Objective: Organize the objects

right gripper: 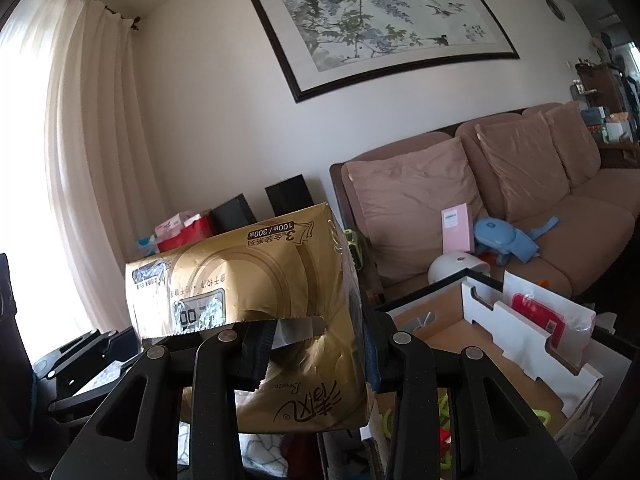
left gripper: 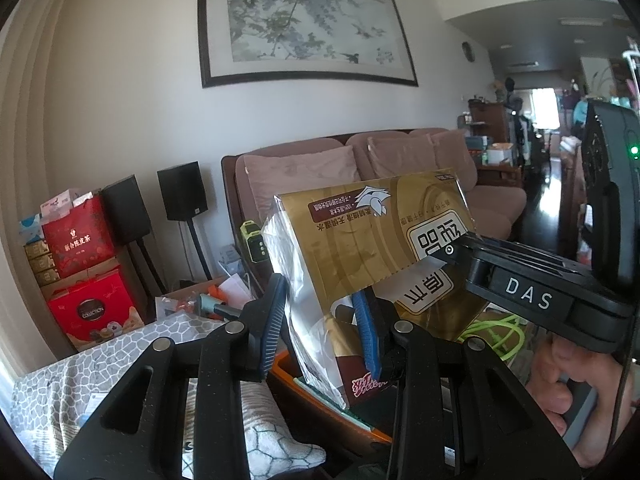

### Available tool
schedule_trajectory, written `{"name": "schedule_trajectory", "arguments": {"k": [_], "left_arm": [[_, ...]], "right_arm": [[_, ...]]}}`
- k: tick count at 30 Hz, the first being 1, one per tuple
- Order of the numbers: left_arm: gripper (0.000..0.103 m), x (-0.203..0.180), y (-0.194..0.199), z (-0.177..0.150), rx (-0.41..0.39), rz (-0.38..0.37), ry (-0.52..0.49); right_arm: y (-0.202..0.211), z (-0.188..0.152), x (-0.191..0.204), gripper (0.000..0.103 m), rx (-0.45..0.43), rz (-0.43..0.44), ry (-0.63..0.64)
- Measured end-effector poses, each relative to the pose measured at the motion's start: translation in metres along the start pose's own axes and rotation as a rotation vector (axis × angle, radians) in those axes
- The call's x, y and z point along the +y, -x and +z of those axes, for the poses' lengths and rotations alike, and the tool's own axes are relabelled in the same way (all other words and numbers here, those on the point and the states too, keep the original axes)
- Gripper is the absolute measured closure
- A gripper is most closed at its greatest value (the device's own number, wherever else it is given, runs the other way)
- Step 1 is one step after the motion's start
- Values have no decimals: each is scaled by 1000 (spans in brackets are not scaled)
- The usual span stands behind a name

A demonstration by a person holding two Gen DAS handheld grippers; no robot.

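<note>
A gold tissue pack (left gripper: 360, 240) in clear wrap is held up in the air between both grippers. My left gripper (left gripper: 320, 328) has its blue-padded fingers on either side of the pack's near end, with a gap on the left side. My right gripper (right gripper: 316, 348) is shut on the same pack (right gripper: 256, 288), gripping its other end. The right gripper's body (left gripper: 540, 288), marked DAS, shows at the right of the left wrist view. The left gripper's body is dimly seen at lower left in the right wrist view (right gripper: 80, 356).
A cardboard organizer box (right gripper: 500, 332) with white dividers holds a red pouch (right gripper: 540, 316). A pink sofa (right gripper: 520, 184) carries a pink box, a blue toy and a white dome. Red gift boxes (left gripper: 88, 280) and black speakers (left gripper: 182, 190) stand by the wall.
</note>
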State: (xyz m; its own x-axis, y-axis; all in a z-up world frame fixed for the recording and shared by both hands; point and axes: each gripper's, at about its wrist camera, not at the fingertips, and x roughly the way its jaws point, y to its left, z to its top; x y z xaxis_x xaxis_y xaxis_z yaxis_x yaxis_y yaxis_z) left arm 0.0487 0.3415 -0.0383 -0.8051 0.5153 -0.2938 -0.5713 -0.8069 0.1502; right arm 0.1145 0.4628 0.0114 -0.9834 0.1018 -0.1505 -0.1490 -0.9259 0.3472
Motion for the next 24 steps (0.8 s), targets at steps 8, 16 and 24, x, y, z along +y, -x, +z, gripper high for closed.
{"name": "schedule_trajectory", "arguments": {"k": [8,16,24], "left_arm": [[71,-3,-4,3,-3,-12,4],[71,-3,-5,5,-9,-15,-3],[71,-6,-7,8,-8,-22,-4]], "right_arm": [[2,2,-3,66,-7,-27,6],[2,3,-7,66,-12,-21,-13],[3,3,-11,66,-15,-30,-18]]}}
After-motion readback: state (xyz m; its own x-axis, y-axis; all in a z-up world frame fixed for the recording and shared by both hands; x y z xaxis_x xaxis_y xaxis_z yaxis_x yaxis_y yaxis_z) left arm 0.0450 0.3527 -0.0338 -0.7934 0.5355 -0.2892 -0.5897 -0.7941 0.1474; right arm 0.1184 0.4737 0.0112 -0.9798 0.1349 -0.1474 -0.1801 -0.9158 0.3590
